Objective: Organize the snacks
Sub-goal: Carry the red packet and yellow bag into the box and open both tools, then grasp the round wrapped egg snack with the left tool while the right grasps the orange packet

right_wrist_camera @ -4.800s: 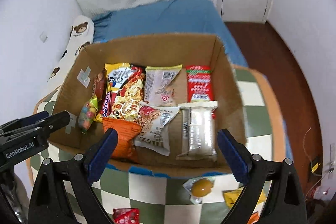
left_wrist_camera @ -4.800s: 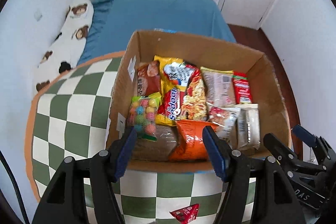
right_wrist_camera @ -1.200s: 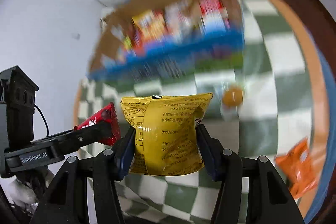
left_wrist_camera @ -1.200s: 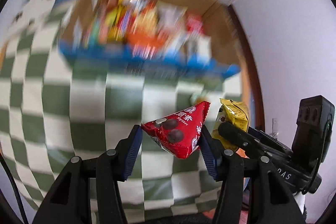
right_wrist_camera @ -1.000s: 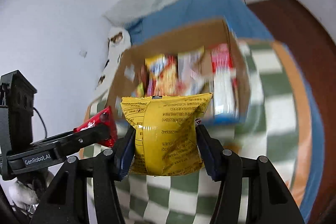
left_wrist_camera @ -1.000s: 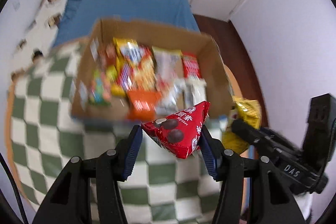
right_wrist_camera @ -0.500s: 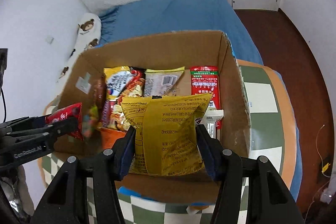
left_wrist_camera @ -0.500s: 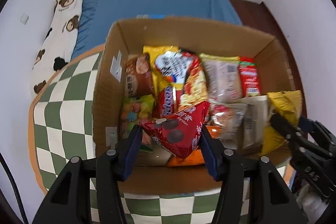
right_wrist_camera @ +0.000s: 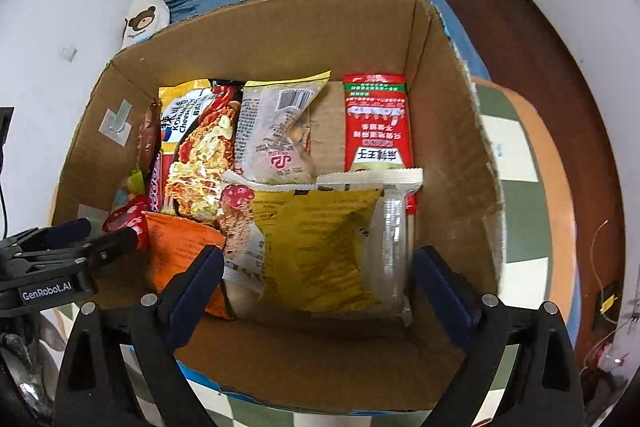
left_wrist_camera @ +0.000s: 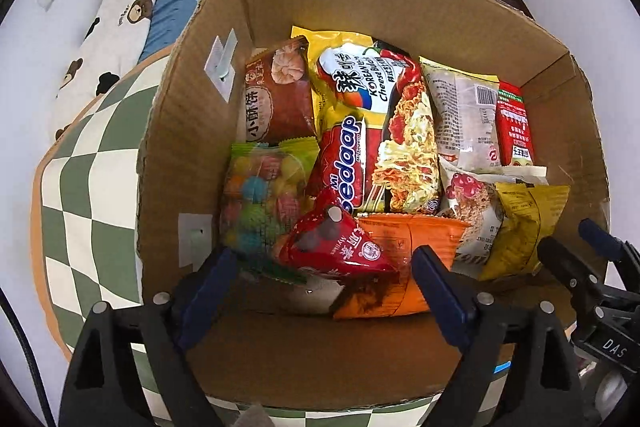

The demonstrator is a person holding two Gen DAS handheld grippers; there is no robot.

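Both grippers' jaws are opening over the cardboard box [left_wrist_camera: 192, 75], the left gripper [left_wrist_camera: 324, 291] dropping the red packet [left_wrist_camera: 332, 247] and the right gripper [right_wrist_camera: 316, 291] the yellow bag [right_wrist_camera: 316, 247], so these 2 snacks join the rest.

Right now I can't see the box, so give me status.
Both grippers, left and right, opening, nothing gripped. Red packet and yellow bag lie in box. Nothing blocking.
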